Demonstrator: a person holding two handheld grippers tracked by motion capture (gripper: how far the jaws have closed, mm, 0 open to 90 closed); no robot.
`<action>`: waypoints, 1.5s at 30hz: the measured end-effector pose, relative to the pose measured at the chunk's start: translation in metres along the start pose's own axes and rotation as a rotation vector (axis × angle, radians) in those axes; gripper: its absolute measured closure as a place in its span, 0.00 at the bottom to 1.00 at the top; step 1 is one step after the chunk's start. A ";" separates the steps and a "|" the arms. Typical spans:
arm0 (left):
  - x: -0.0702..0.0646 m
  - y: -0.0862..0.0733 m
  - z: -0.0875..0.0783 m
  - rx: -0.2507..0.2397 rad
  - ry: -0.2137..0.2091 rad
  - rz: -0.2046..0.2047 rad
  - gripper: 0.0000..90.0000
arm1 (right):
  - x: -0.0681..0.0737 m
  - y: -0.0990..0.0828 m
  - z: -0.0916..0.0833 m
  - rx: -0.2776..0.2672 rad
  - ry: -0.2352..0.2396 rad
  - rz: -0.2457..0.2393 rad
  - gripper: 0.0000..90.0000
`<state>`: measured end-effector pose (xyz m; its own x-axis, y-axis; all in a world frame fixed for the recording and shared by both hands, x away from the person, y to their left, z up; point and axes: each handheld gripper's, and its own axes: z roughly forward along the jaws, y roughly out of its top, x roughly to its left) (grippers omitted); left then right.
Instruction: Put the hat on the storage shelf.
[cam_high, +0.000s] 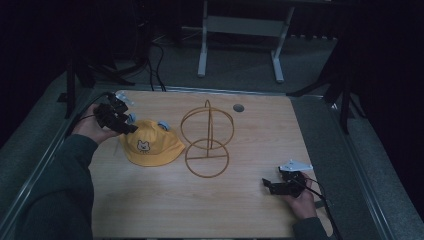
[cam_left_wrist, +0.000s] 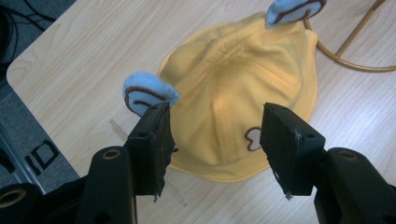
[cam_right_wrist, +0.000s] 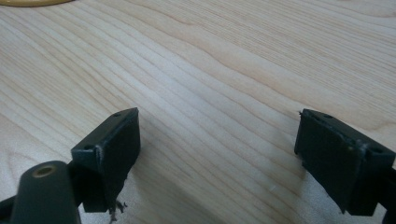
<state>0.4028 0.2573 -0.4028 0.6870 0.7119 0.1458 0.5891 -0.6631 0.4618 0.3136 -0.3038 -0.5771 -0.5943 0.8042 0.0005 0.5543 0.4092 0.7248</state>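
Black jaws of my left gripper (cam_left_wrist: 215, 149) stand wide apart, holding nothing, hovering over the near brim of the hat (cam_left_wrist: 238, 98). One jaw sits just beside a blue ear (cam_left_wrist: 148, 93) on the hat's crown; the second blue ear (cam_left_wrist: 294, 10) lies at about 1 o'clock from the jaws, at the far edge of the hat. A small bear face is stitched on the hat's front. From above, I see my left hand (cam_high: 92, 125) holding this gripper at about 9 o'clock on the table (cam_high: 150, 210), with the hat just beside it toward the centre.

Beyond the hat, at the middle of the table, stands a gold wire stand (cam_high: 207, 140), its ring base near the hat's brim; I cannot tell whether they touch.

My right gripper (cam_high: 270, 187) lies low at about 4 o'clock, well apart from the stand, held in my right hand (cam_high: 302, 200). Its jaws are also wide, with bare wood between them. A round grey grommet (cam_high: 238, 107) sits in the table at 12 o'clock.
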 end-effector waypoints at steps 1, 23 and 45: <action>0.000 0.002 0.000 -0.001 -0.002 0.006 0.48 | 0.000 0.000 0.000 0.000 0.000 -0.001 0.16; 0.000 0.033 0.035 0.023 -0.021 0.013 0.39 | 0.000 0.000 0.000 0.000 0.000 0.000 0.16; -0.014 0.036 0.064 0.165 0.012 0.165 0.91 | 0.000 0.000 0.000 0.000 0.000 0.000 0.16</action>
<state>0.4417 0.2086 -0.4436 0.7755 0.5924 0.2183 0.5313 -0.7991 0.2813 0.3136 -0.3038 -0.5771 -0.5943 0.8042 0.0006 0.5545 0.4093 0.7246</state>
